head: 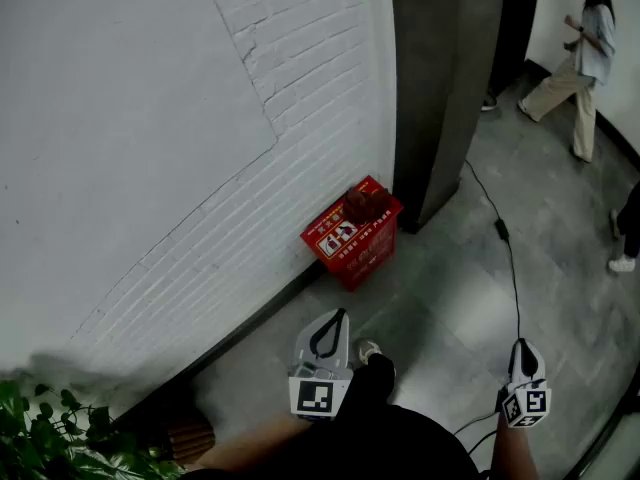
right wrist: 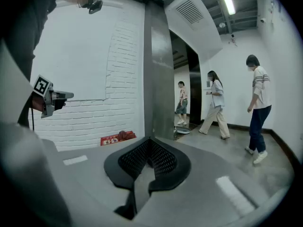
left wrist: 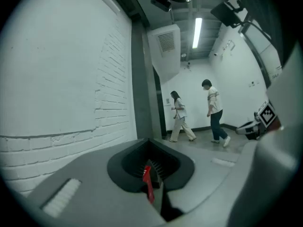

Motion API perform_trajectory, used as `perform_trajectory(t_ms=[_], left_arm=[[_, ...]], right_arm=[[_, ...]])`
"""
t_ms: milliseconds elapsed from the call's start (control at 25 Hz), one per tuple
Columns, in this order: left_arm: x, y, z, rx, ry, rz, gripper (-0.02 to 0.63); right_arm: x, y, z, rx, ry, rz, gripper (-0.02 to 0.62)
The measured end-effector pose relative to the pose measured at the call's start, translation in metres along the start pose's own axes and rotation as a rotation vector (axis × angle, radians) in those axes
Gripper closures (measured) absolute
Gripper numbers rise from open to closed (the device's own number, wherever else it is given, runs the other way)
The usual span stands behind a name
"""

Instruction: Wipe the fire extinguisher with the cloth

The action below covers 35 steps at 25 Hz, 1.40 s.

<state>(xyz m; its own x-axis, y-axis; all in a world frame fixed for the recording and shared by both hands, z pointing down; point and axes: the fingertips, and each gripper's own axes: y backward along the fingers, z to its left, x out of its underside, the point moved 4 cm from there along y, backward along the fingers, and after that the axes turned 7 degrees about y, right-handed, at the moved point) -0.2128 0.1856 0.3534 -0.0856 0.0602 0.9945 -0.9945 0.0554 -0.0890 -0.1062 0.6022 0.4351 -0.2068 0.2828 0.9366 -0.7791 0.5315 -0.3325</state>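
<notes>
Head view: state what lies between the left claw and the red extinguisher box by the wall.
Only bare grey floor. Nothing stands between the left claw and the red extinguisher box, as the head view shows.

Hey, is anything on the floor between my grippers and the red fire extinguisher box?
Nothing visible: bare floor lies between the fire extinguisher box and the left gripper and right gripper. A cable lies right of that path.

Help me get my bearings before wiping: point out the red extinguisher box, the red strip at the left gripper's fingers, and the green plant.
red extinguisher box [head: 350, 234]: head view, on its labelled face.
red strip [left wrist: 147, 182]: left gripper view, on its middle.
green plant [head: 45, 438]: head view, on its leaves, bottom-left corner.
</notes>
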Motion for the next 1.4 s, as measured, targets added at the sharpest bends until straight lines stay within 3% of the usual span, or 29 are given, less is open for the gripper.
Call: perform_trajectory(t_ms=[120,320,440,600,720,800,920,1120,1240,1400], left_arm=[[-0.010,-0.049,0.039,-0.048,0.028,0.019,0.606],[-0.057,-0.123,0.081,-0.049,0.032,-0.056,0.606],[-0.066,-0.146,0.102,-0.084,0.042,-0.074,0.606],[-0.056,-0.154,0.132,-0.198,0.091,-0.025,0.606],[-0.064,-0.155,0.162,-0.317,0.069,-0.011,0.606],[-0.065,-0.152,0.180,-0.453,0.067,0.008,0.606],[-0.066,-0.131,0.193,-0.680,0.126,0.034,0.606],[-0.062,-0.093,0.188,-0.948,0.095,0.088,0.606],[-0.050,-0.088,0.192,-1.037,0.107,0.141,0.606],[-0.046,-0.090,0.184,-1.050,0.092,0.166,0.606]], right_arm=[[-0.046,-0.076,-0.007,-0.036,0.037,0.004,0.592],[-0.143,-0.188,0.008,-0.148,0.120,-0.096,0.592],[-0.170,-0.233,0.025,-0.242,0.137,-0.106,0.592],[-0.158,-0.289,0.032,-0.337,0.147,0.019,0.592],[-0.167,-0.358,0.047,-0.470,0.215,0.048,0.592],[-0.174,-0.414,0.063,-0.573,0.266,0.049,0.592],[-0.170,-0.491,0.099,-0.727,0.315,0.091,0.592],[-0.139,-0.558,0.175,-0.992,0.421,0.168,0.592],[-0.130,-0.582,0.208,-1.046,0.444,0.217,0.592],[-0.102,-0.587,0.237,-1.102,0.499,0.312,0.592]])
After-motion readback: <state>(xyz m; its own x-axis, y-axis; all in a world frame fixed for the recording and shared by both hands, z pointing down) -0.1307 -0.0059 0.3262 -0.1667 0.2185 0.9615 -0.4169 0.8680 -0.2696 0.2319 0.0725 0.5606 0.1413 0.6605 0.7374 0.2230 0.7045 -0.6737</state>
